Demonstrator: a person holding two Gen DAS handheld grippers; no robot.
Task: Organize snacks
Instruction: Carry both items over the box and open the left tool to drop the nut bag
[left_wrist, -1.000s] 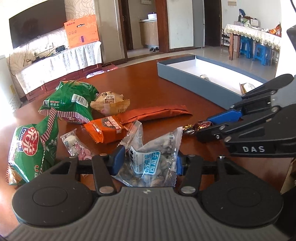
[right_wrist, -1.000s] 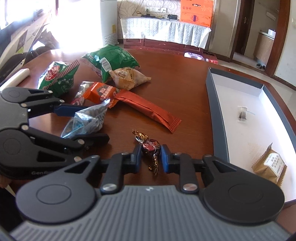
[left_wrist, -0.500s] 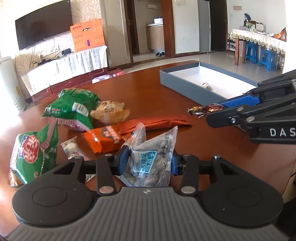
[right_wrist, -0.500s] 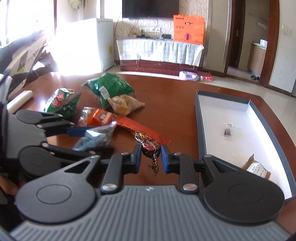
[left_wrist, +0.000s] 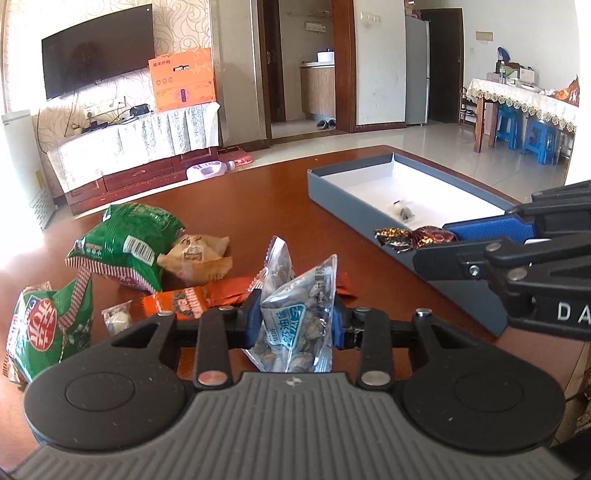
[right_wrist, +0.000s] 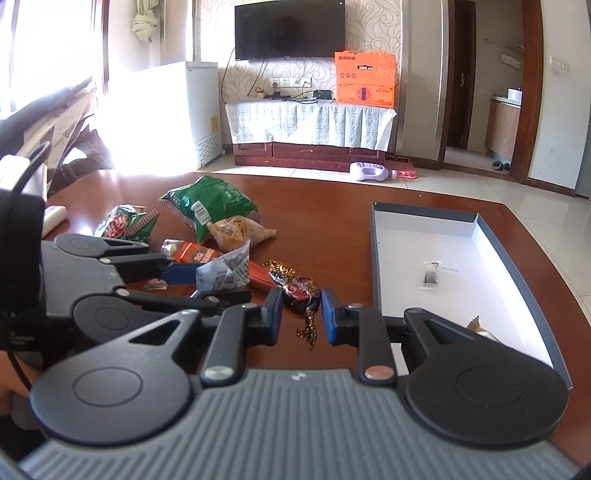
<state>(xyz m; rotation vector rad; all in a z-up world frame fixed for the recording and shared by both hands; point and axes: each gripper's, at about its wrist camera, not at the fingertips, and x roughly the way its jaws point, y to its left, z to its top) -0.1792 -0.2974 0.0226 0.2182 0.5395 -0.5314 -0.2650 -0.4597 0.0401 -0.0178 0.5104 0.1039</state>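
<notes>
Seed packet (left_wrist: 295, 325), clear film: lifted off the table between the left gripper (left_wrist: 295, 321) fingers, whose jaws are closing to firm the hold for carrying. Wrapped candy (right_wrist: 300, 291), brown foil: pinched tight in the right gripper (right_wrist: 301, 317), clear of the wood. Grey tray (right_wrist: 373, 258) at 2 o'clock, likely their destination. Remaining snacks (left_wrist: 129, 251) lie heaped at 10 o'clock, awaiting sorting.

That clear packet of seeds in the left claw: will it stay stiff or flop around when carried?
Probably floppy: the seed packet is thin crinkled film, and its top corners already stick up bent. The loose seeds inside look likely to shift and sag downward. The left gripper is closing on its middle, so the glossy film might slip a little.
</notes>
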